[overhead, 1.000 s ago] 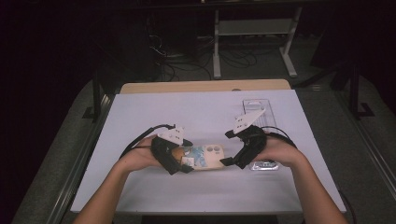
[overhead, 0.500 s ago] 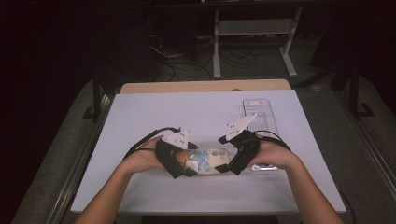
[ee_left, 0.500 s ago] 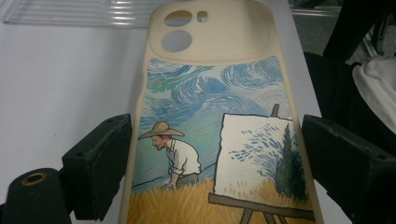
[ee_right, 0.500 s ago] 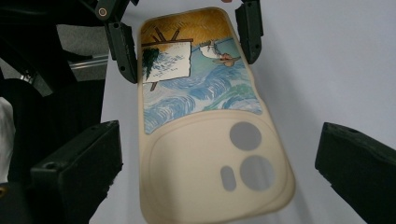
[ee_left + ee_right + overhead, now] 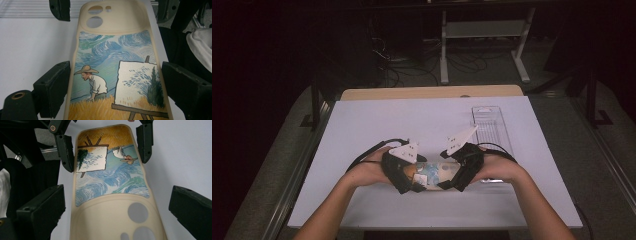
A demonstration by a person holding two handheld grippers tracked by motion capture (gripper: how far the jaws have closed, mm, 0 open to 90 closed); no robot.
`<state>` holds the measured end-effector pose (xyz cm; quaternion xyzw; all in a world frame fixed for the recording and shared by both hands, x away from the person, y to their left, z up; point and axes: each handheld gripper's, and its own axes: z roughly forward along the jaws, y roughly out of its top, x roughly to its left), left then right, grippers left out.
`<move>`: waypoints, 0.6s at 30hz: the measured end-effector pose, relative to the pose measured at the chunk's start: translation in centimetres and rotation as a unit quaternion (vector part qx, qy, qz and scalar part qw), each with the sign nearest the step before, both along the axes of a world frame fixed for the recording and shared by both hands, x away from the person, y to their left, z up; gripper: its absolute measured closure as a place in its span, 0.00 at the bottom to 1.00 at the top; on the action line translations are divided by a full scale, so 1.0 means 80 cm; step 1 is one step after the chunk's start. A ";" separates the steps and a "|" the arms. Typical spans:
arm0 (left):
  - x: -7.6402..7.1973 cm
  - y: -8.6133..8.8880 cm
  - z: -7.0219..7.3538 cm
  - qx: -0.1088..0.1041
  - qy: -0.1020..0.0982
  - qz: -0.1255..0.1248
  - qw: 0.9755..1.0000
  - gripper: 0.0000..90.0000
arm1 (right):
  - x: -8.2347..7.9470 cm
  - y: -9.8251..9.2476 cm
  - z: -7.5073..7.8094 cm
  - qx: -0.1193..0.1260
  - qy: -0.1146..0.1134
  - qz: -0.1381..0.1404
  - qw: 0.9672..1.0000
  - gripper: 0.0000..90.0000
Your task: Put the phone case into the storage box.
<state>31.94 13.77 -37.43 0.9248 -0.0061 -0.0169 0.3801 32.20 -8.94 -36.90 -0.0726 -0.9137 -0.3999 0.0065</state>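
A cream phone case (image 5: 432,175) printed with a painter, an easel and a swirling blue sky lies level just above the white table (image 5: 412,120). My left gripper (image 5: 404,172) is shut on its lower end; in the left gripper view (image 5: 116,70) both black pads press the case (image 5: 112,62) by its long edges. My right gripper (image 5: 462,170) faces it from the other side. In the right gripper view (image 5: 117,192) its jaws stand open around the camera-hole end of the case (image 5: 112,202), with a gap on the right side.
A clear plastic tray (image 5: 489,125) lies at the back right of the table. A wooden board (image 5: 432,92) shows behind the white sheet. The table's front edge runs just below the forearms. Cables and a metal stand are on the dark floor beyond.
The right gripper has moved left and a little toward the person, bringing its open jaws around the free end of the case. The left gripper and the case have hardly shifted.
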 end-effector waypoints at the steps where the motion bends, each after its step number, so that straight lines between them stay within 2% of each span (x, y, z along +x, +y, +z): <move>1: 0.000 0.000 0.000 0.000 0.000 0.000 1.000 0.12 | 0.000 0.002 -0.001 0.001 0.000 0.002 1.000 0.00; 12: -0.003 -0.004 0.001 -0.002 -0.009 -0.006 1.000 0.12 | -0.002 0.014 -0.008 -0.016 -0.004 0.012 1.000 0.00; 18: -0.005 -0.007 0.002 0.006 -0.015 -0.012 1.000 0.12 | -0.005 0.020 -0.010 -0.025 -0.002 0.023 0.999 0.00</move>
